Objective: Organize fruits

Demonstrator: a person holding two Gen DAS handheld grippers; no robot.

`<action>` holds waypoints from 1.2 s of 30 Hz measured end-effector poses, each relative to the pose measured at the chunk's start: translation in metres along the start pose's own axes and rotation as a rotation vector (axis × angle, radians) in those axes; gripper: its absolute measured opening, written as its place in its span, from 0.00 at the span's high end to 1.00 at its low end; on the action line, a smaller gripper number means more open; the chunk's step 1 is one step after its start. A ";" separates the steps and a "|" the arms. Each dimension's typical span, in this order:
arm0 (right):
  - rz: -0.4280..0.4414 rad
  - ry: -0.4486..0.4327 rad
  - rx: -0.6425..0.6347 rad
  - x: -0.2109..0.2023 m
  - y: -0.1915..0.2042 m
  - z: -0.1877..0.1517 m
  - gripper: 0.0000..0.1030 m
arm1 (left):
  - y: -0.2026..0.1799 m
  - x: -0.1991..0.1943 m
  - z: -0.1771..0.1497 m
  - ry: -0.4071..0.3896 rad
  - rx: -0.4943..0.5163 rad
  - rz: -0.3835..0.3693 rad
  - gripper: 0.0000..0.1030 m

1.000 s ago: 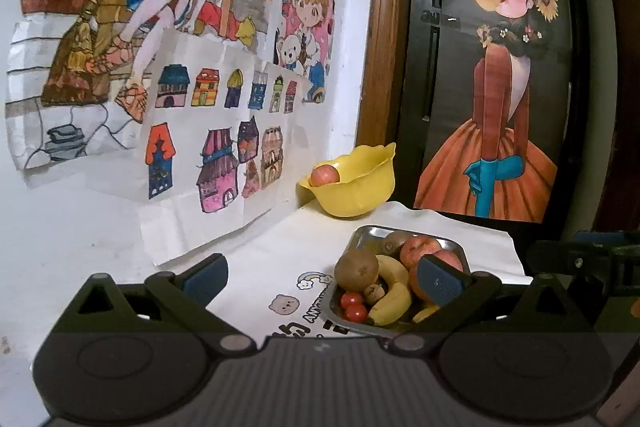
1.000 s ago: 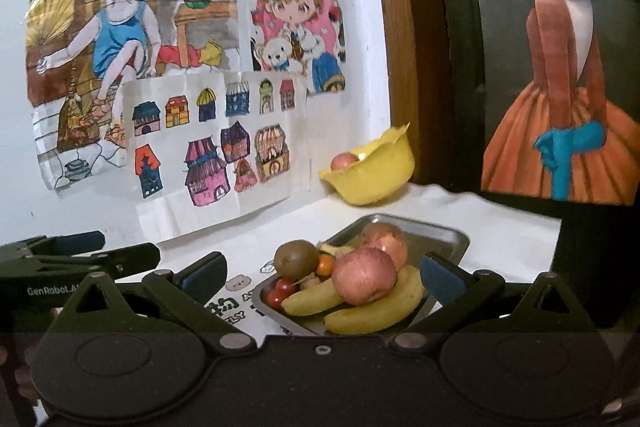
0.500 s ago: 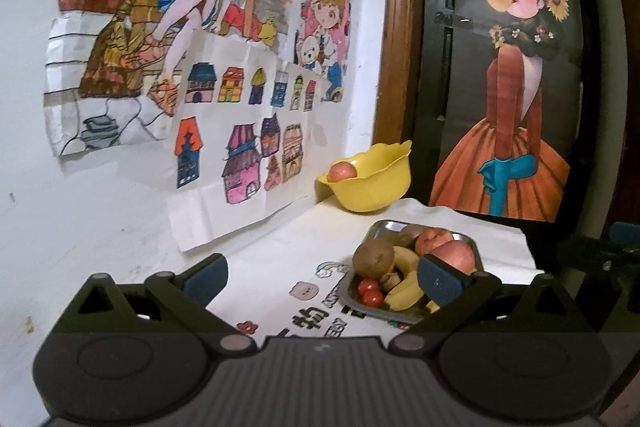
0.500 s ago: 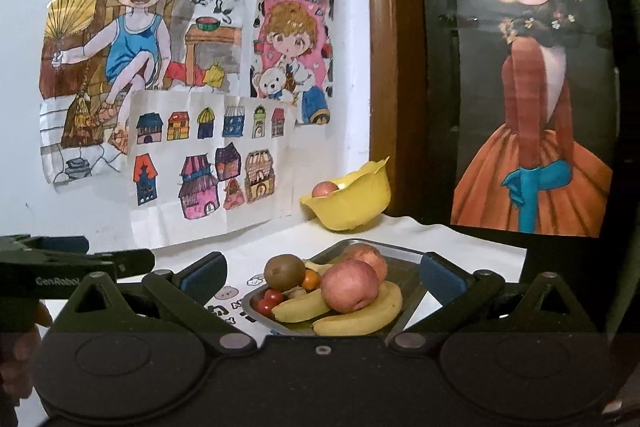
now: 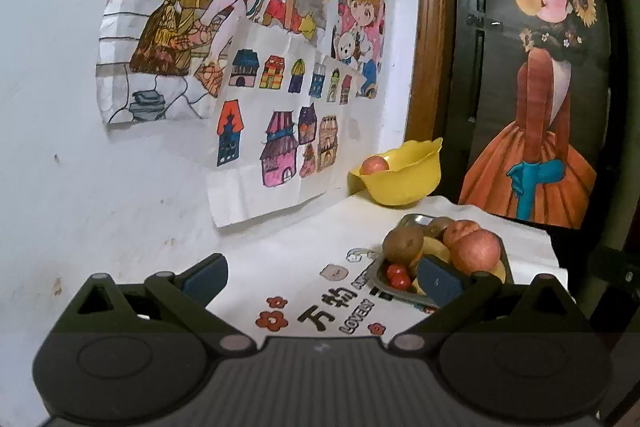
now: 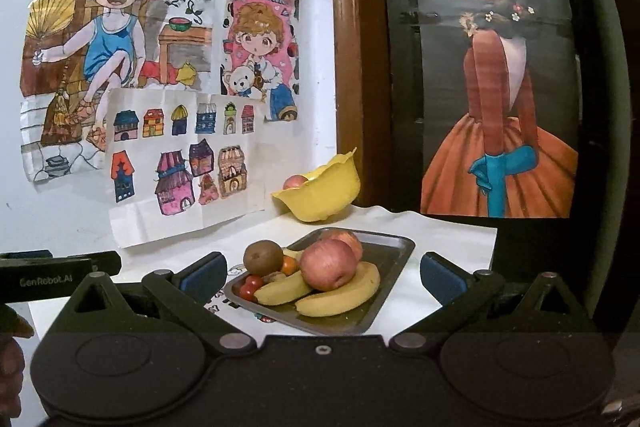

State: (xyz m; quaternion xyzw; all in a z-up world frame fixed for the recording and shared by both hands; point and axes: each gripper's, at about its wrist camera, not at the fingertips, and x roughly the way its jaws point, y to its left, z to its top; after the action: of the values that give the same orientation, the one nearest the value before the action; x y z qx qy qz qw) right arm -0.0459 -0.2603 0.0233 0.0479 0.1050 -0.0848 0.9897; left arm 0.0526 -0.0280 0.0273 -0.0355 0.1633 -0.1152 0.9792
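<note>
Right hand-held gripper (image 6: 322, 277): jaws spread wide, nothing between them, held above the near edge of the table (image 6: 448, 247). Left hand-held gripper (image 5: 322, 277): likewise spread and empty; its right fingertip overlaps the tray in its own view, though contact cannot be confirmed.

Metal tray (image 6: 394, 259): lower centre of the right wrist view, straight ahead of the right hand-held gripper and between its fingertips. In the left wrist view it sits lower right, off that gripper's centre line. Judgement: the right one is better aligned for the next pick.

Tray contents: two bananas (image 6: 340, 297) at the near side, long axes running roughly left to right across the frame; a red apple (image 6: 329, 264) resting on them, a second apple (image 6: 347, 241) behind it; a kiwi (image 6: 263, 257) at left; cherry tomatoes (image 6: 249, 287) at the near left corner. The top apple is unobstructed; the bananas are pinned beneath it.

Beyond the tray, by the wall: a yellow bowl (image 6: 324, 197) holding one apple (image 6: 294, 182). Nothing stands between tray and bowl
</note>
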 end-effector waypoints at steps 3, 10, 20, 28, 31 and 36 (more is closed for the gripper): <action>-0.011 0.012 -0.003 0.000 0.002 -0.006 0.01 | -0.001 -0.001 -0.006 0.009 0.002 0.010 0.00; 0.007 0.064 0.014 0.004 0.005 -0.023 0.01 | -0.002 0.004 -0.025 0.060 -0.003 0.029 0.00; 0.003 0.136 0.059 0.016 0.007 -0.046 0.01 | -0.002 0.017 -0.042 0.116 -0.006 0.056 0.00; -0.040 0.100 0.043 0.018 0.008 -0.049 0.01 | -0.001 0.020 -0.048 0.130 -0.010 0.076 0.00; -0.048 0.080 0.044 0.016 0.009 -0.052 0.01 | -0.002 0.020 -0.050 0.133 0.003 0.080 0.00; -0.047 0.051 0.044 0.014 0.009 -0.055 0.01 | -0.002 0.019 -0.053 0.127 0.010 0.083 0.00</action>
State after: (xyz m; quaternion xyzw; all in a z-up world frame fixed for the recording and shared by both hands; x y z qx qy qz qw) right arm -0.0419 -0.2474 -0.0330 0.0691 0.1294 -0.1092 0.9831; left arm 0.0522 -0.0362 -0.0281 -0.0165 0.2260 -0.0773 0.9709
